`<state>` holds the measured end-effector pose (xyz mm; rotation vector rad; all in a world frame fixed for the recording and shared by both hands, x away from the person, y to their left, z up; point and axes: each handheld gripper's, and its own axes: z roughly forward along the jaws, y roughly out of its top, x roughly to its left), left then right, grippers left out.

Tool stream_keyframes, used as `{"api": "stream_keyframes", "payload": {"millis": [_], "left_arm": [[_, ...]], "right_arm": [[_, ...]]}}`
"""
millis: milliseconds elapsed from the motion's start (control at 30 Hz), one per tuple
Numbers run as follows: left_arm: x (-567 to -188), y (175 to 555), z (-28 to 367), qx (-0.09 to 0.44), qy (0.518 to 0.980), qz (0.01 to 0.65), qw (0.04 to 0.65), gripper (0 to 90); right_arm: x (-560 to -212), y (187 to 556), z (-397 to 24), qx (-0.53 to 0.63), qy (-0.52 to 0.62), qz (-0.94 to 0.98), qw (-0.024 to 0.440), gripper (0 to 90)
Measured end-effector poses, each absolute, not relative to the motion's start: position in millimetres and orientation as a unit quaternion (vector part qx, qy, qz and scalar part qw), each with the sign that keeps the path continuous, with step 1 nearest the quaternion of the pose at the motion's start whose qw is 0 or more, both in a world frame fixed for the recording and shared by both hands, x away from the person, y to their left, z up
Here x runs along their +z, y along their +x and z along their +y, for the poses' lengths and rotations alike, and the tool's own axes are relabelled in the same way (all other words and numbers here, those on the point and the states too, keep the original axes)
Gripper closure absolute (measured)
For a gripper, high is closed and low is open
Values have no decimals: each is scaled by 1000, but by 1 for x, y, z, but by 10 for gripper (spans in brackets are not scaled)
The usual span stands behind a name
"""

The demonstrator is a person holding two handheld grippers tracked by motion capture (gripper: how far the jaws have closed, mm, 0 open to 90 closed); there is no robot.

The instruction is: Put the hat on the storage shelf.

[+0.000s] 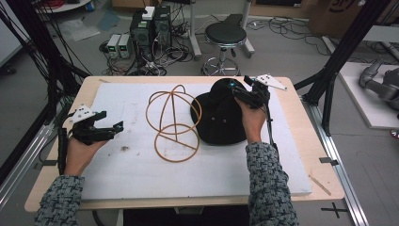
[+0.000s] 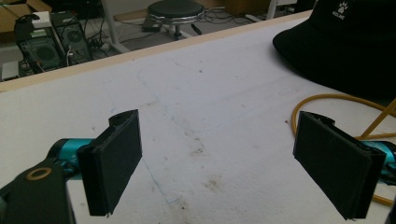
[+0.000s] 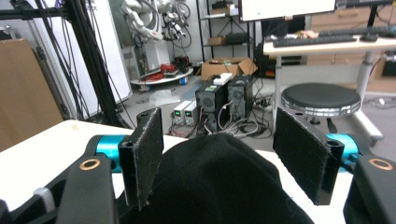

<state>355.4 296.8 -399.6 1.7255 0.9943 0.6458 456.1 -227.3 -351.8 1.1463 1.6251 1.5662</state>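
A black bucket hat (image 1: pixel 219 117) lies right of centre on the white foam board (image 1: pixel 141 169). My right gripper (image 1: pixel 234 88) reaches over its far side, and the hat's crown (image 3: pixel 215 186) sits between the two open pads; the cloth does not look pinched. Left of the hat stands a tan wire hat frame (image 1: pixel 174 120), a dome on a ring base. My left gripper (image 1: pixel 117 128) hovers over the board's left part, open, with nothing between its fingers (image 2: pixel 114 163). From there I see part of the frame's wire (image 2: pixel 327 98) and the hat (image 2: pixel 345 42) ahead to the right.
Beyond the table's far edge a black stool (image 1: pixel 226 35) and computer boxes with cables (image 1: pixel 150 28) stand on the floor. Black frame posts (image 1: pixel 339 56) rise at the right, and a dark rail runs along the left edge.
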Motion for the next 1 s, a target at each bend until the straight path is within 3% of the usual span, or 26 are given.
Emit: {"api": "stream_keyframes", "payload": {"millis": [367, 767, 1000], "left_arm": [[-399, 355, 296, 267, 714, 409, 501, 158], [-399, 355, 296, 267, 715, 409, 500, 157], [-399, 355, 298, 267, 715, 409, 500, 157]], "right_arm": [[-357, 459, -224, 592, 444, 611, 281, 489], [-358, 457, -219, 553, 445, 631, 312, 783], [-352, 453, -221, 549, 438, 628, 334, 857]]}}
